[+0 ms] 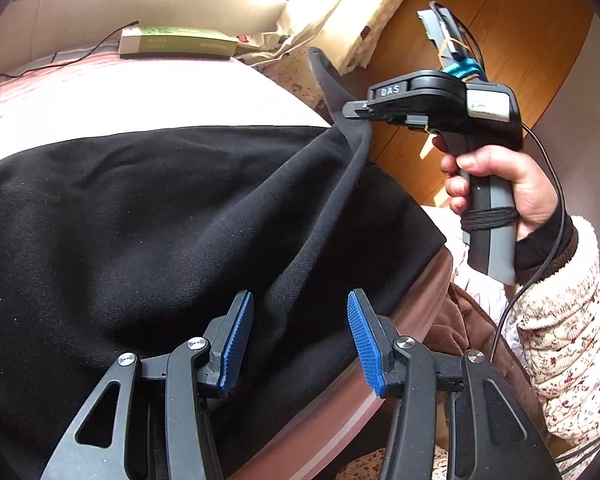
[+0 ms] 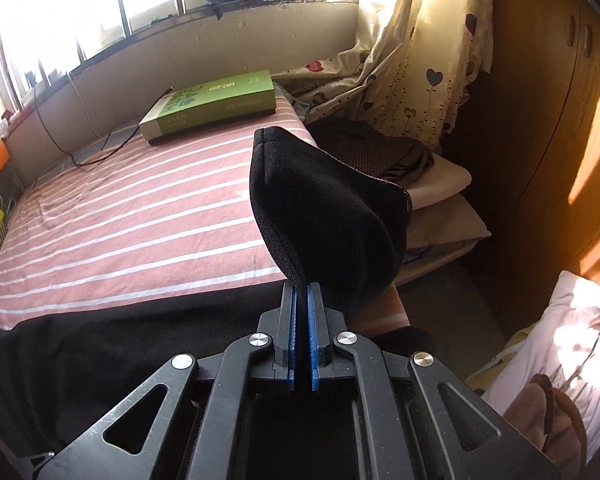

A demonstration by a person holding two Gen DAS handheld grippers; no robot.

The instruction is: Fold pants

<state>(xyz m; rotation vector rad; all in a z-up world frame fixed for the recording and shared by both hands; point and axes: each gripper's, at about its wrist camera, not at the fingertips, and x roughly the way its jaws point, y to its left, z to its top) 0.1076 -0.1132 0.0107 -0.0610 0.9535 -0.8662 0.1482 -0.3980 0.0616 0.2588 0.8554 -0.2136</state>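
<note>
Left wrist: left gripper (image 1: 300, 344) stands open, nothing between its pads, over the pants (image 1: 160, 220) spread on the bed (image 1: 140, 92). Right hand (image 1: 512, 184) lifts one corner, probably to carry it over for a fold.

Right wrist: right gripper (image 2: 302, 308) clamped on the hem, cloth flopping forward. Box (image 2: 216, 100) sits at the bed's far end; contents not visible.

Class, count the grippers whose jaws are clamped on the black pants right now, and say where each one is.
1. The right gripper pinches a raised corner of the black pants over the striped bed's edge. The left gripper hovers above the cloth, jaws apart.
</note>
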